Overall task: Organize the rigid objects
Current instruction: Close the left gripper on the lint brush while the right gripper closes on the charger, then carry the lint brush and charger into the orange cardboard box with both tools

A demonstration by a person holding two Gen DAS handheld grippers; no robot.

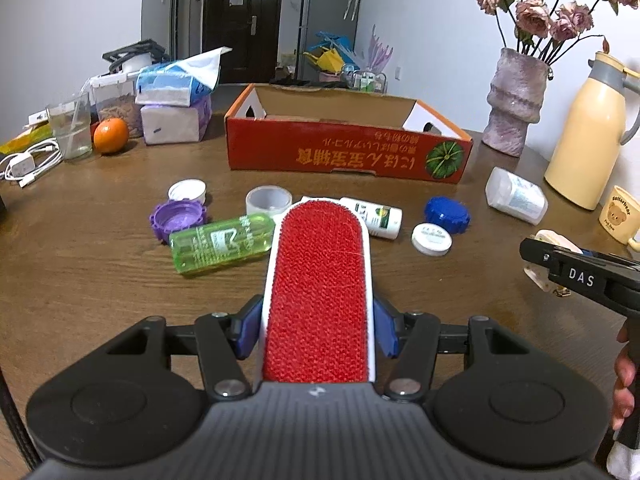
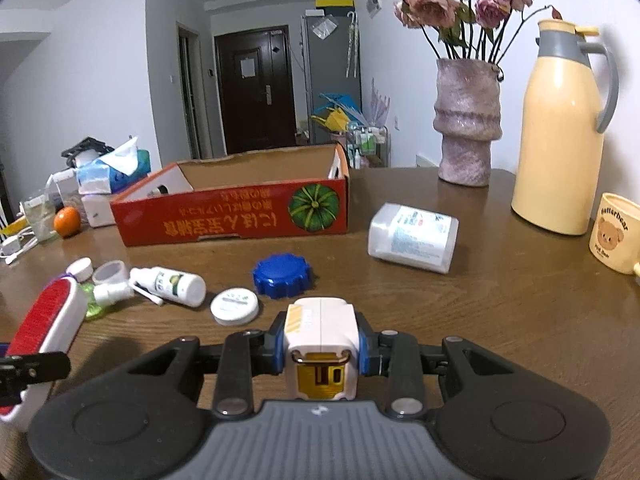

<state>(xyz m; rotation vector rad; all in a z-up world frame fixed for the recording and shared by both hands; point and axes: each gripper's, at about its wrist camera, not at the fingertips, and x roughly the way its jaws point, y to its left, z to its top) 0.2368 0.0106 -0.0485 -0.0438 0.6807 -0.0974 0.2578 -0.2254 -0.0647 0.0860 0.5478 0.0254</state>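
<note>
My left gripper is shut on a red and white lint brush and holds it above the table; the brush also shows in the right wrist view. My right gripper is shut on a white and yellow charger plug, also seen from the left wrist. The open red cardboard box stands further back. Loose on the table lie a green bottle, a white spray bottle, a blue lid, a white round tin, a purple lid and a clear white container.
A pink vase with flowers, a yellow thermos jug and a bear mug stand at the right. Tissue packs, an orange, a glass and white cables sit at the left.
</note>
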